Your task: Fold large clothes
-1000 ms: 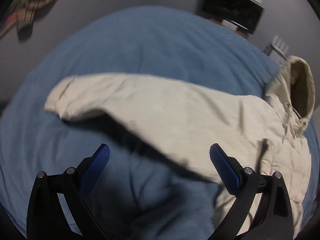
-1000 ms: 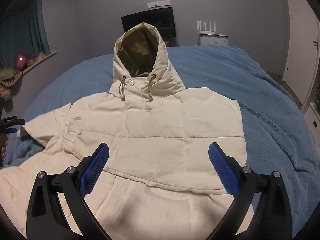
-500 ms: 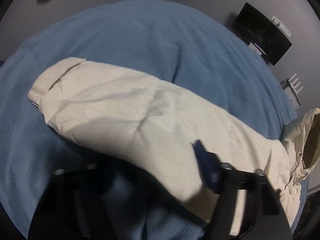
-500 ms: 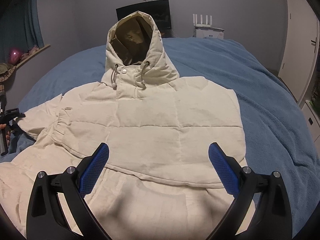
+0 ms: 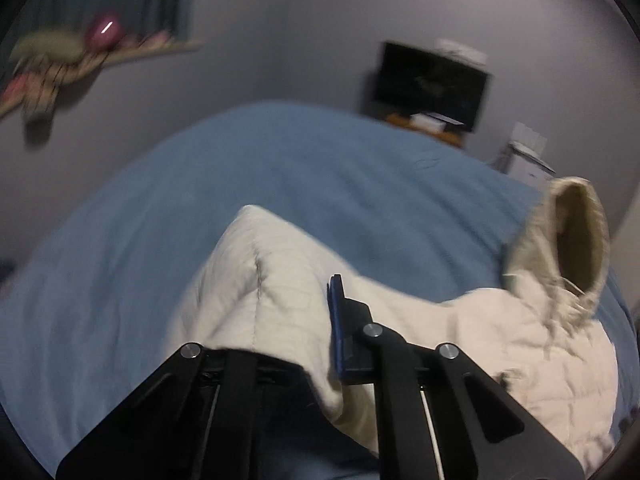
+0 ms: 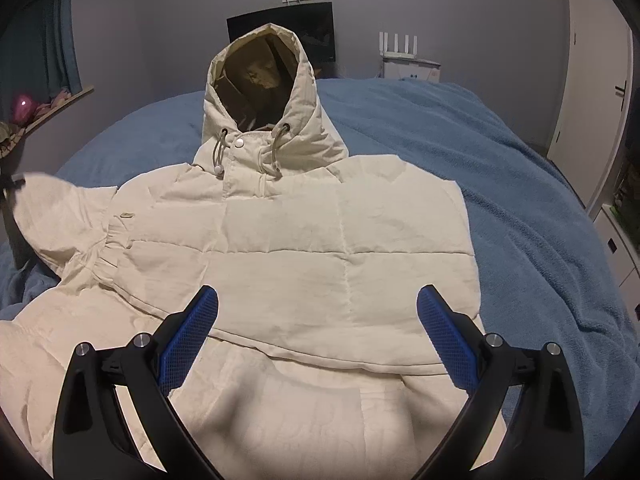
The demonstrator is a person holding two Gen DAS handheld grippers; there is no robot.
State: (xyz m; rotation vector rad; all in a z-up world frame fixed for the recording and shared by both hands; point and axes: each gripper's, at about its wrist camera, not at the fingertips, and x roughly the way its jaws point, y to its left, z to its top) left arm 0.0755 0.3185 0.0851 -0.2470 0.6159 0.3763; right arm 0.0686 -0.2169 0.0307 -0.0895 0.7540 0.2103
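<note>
A cream hooded jacket [image 6: 296, 248] lies spread on a blue bed [image 6: 500, 184], open blanket beyond its hem. The left gripper [image 5: 320, 320], jaws just closed, pinches the jacket's sleeve [image 5: 260, 280] raised off the bed. The right gripper [image 6: 318, 332] hovers wide over the jacket.

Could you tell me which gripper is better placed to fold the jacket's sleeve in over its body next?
Left. The left gripper is shut on the sleeve, lifting it off the blue bed. The right gripper hangs open above the jacket front, holding nothing.
</note>
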